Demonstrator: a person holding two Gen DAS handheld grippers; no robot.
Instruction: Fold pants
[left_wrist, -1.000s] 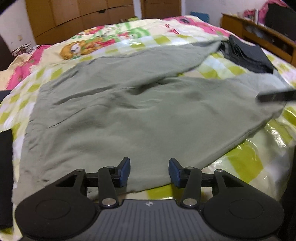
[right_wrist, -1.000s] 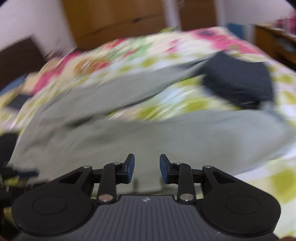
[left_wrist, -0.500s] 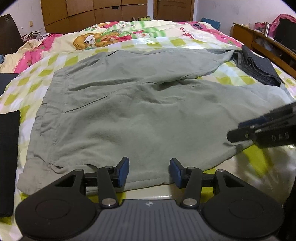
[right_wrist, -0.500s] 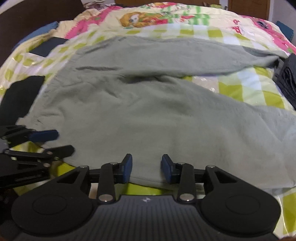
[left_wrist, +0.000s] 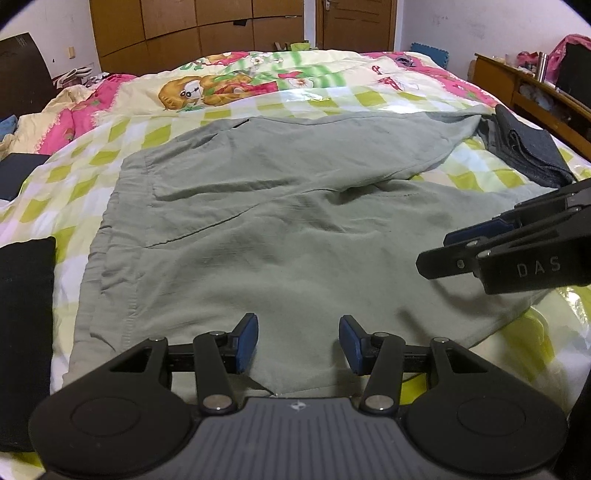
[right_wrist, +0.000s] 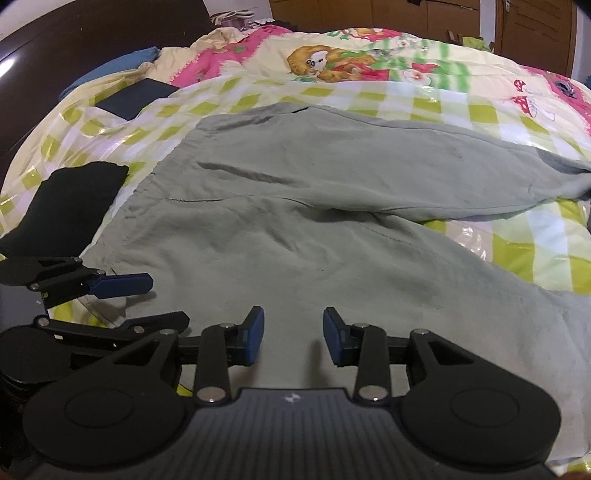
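on the far left of the bed (left_wrist: 332, 99), a folded black cloth (left_wrist: 26, 295) lies on the checked quilt just beside the waistband of the pants (left_wrist: 295, 229). the pale grey-green pants are spread flat across the middle of the bed, waistband to the left and the two legs running off to the right, the farther leg angled away so a wedge of quilt shows between them.

the left tongs (left_wrist: 298, 341) hang tilted downward over the near edge of the pants, close to the waist end; their blue pads stand apart with only cloth seen below them, nothing pinched. in the right wrist view the left tongs (right_wrist: 147, 299) come in from the left edge, lying nearly level and turned sideways, one pad above the other over the near corner of the waistband.

the right tongs (right_wrist: 293, 341) are also pitched downward over the near leg, a little farther along to the right. their jaws have just been opening and now stand apart, the gap narrower than the other pair's, with nothing between the pads. from the left wrist view the right tongs (left_wrist: 454, 247) reach in from the right edge above the near leg.

at the far right, a folded dark grey garment (left_wrist: 528, 151) rests by the end of the farther leg.
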